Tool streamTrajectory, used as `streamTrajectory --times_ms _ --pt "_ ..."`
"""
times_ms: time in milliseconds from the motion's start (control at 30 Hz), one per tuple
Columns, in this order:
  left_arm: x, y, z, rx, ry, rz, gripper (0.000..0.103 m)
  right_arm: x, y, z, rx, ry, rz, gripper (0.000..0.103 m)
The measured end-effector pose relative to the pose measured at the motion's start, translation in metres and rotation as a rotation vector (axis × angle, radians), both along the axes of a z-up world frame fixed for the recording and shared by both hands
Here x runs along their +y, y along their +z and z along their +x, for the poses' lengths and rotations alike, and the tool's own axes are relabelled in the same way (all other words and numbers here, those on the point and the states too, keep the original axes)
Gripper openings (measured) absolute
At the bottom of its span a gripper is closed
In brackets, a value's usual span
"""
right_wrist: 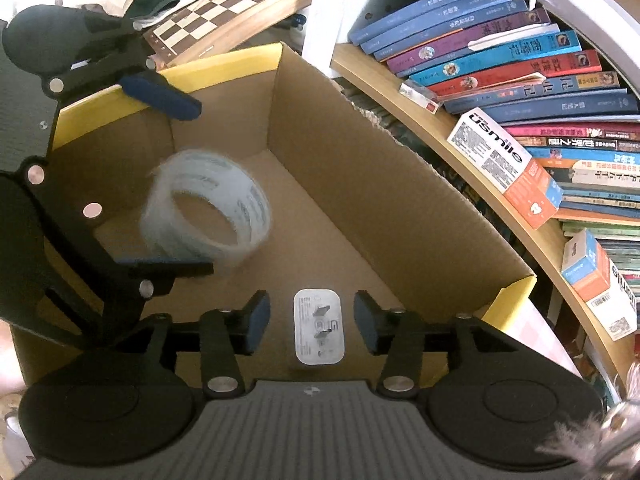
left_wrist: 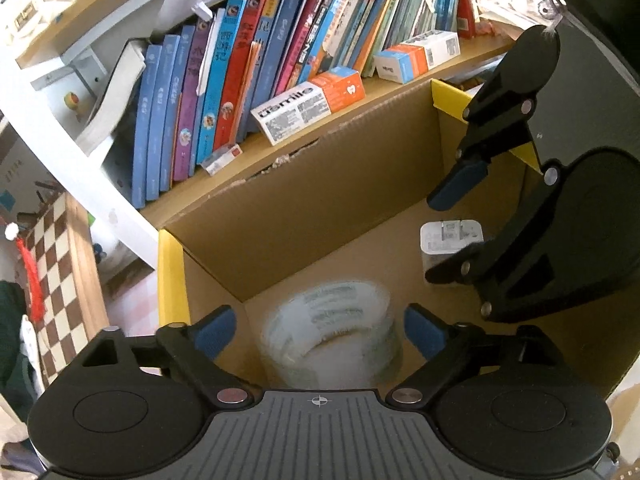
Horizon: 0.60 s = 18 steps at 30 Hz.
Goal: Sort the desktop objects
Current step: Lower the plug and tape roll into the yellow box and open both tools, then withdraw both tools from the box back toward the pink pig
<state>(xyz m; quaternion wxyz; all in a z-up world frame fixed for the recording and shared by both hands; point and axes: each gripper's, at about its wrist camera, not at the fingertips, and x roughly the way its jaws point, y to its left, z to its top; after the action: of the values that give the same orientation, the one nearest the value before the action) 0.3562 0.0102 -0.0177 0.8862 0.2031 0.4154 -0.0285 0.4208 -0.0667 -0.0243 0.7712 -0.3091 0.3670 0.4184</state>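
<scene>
Inside an open cardboard box with plain brown corrugated walls and yellow-faced flap edges, both task items were seen. A roll of clear tape, a glossy translucent ring with faint printed text, was blurred in both views. It was placed near the box floor in the left part of the box. Whether it was resting there or off the floor could not be told.

The left gripper was set with its jaws wide apart. Its blue rubbery pads were seen on either side of the roll, clear of it. The arms were matte black plastic with round metal pivot pins, on a ribbed grey body.

The right gripper was set with its jaws apart as well. A white plug adapter, a rounded rectangular block of smooth plastic, was seen between the pads with gaps on both sides. Two flat metal prongs faced up at the camera. It was standing on the box floor near the right end.

Behind the box, a curved wooden shelf was packed with upright books, mostly blue, purple and red spines. A white and orange carton lay in front of them. A brown and white chessboard was seen beyond the left end of the box.
</scene>
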Motion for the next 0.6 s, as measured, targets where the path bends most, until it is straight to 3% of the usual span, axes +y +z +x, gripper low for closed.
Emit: streamTrajectory --times_ms 200,600 --pt "-0.003 0.003 -0.006 -0.015 -0.007 0.026 0.097 -0.002 0.005 -0.002 -0.044 -0.025 0.015 0.070" --pt "-0.004 0.048 -0.032 -0.154 0.055 -0.016 0.100 -0.025 0.038 -0.010 -0.077 -0.096 0.152 0.080"
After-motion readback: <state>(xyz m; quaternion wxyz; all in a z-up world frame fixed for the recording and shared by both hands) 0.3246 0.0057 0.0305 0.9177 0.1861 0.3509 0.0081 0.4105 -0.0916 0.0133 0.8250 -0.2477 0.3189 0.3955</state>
